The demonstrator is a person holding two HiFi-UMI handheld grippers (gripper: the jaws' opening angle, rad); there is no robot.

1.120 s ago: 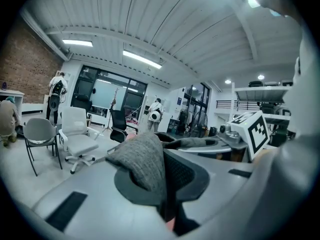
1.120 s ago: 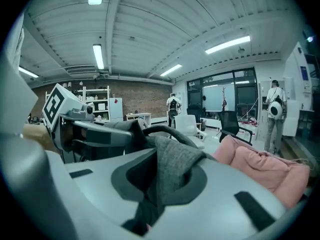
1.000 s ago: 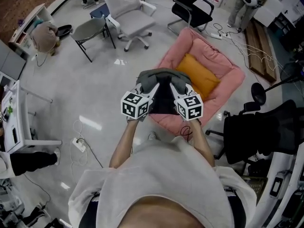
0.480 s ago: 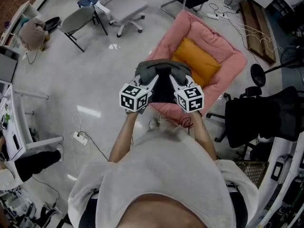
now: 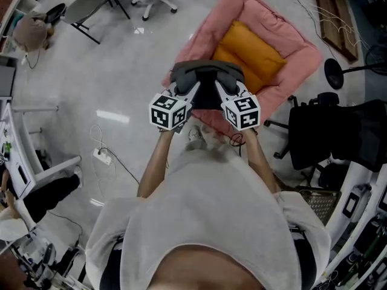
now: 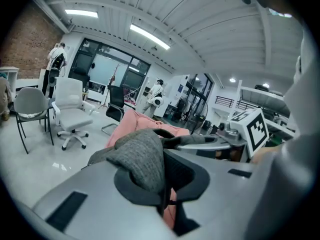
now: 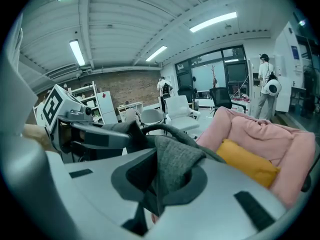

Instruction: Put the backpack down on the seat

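Both forearms (image 5: 156, 165) outstretched; left tongs (image 5: 193, 91), right tongs (image 5: 219, 90) clamped on backpack (image 5: 205, 75) over seat (image 5: 294, 41).

Pinches a fold of the grey backpack (image 7: 172, 164) between the closed fingers (image 7: 90, 194) of the right gripper (image 7: 159, 196). Looks past it to the pink seat (image 7: 260, 131) and orange cushion (image 7: 247, 166) at right. Shows the left gripper (image 7: 125, 134) meeting the same fabric at left.

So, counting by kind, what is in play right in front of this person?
1 backpack, grey
2 claws: left claw, right claw, each shut on the backpack
1 seat, pink
1 cushion, orange, lying in the seat
Total: 5
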